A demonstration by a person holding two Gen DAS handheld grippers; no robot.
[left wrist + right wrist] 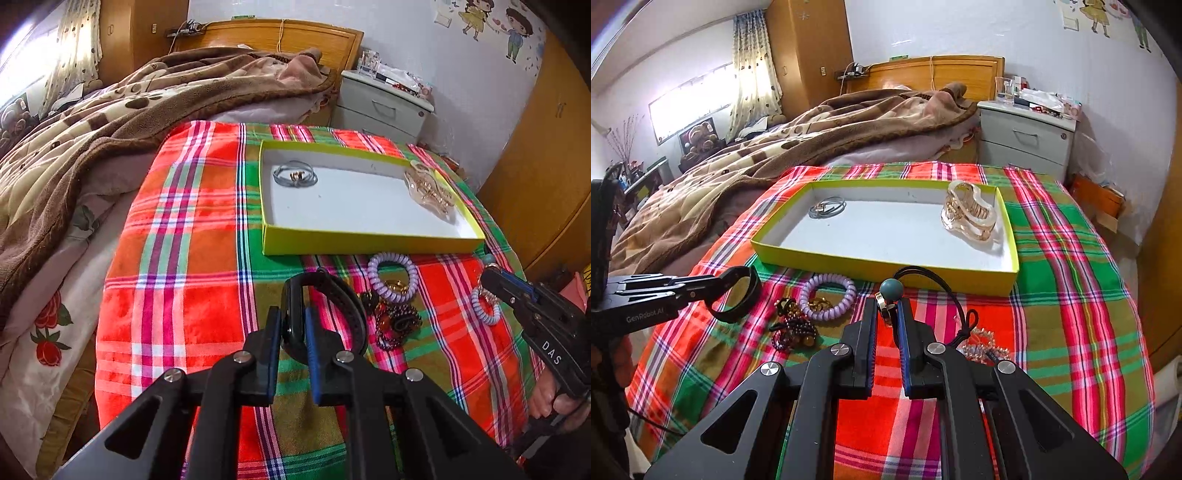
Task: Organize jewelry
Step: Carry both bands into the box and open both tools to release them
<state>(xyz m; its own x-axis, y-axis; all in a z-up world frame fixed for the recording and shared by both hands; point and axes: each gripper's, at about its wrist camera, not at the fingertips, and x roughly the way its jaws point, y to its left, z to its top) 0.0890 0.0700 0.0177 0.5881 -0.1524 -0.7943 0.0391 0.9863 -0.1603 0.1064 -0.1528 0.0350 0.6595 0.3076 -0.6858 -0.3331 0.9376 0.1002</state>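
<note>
A yellow-green tray [369, 244] [886, 269] with a white floor lies on the plaid cloth. It holds a grey cord bracelet [295, 176] [826, 207] and a translucent gold claw clip [430, 190] [969, 214]. My left gripper [291, 321] [713, 291] is shut on a black wristband [340, 288] [738, 314], just in front of the tray's near wall. My right gripper [886, 306] [495, 280] is shut on a black cord with a teal bead [889, 288] and a metal ring; the cord's loop trails to the right.
On the cloth before the tray lie a lilac spiral hair tie [391, 257] [827, 277], a dark beaded bracelet [397, 326] [794, 332] and a clear spiral tie [480, 308] [986, 345]. A bed with a brown blanket [110, 122] is at the left, a grey nightstand [384, 107] behind.
</note>
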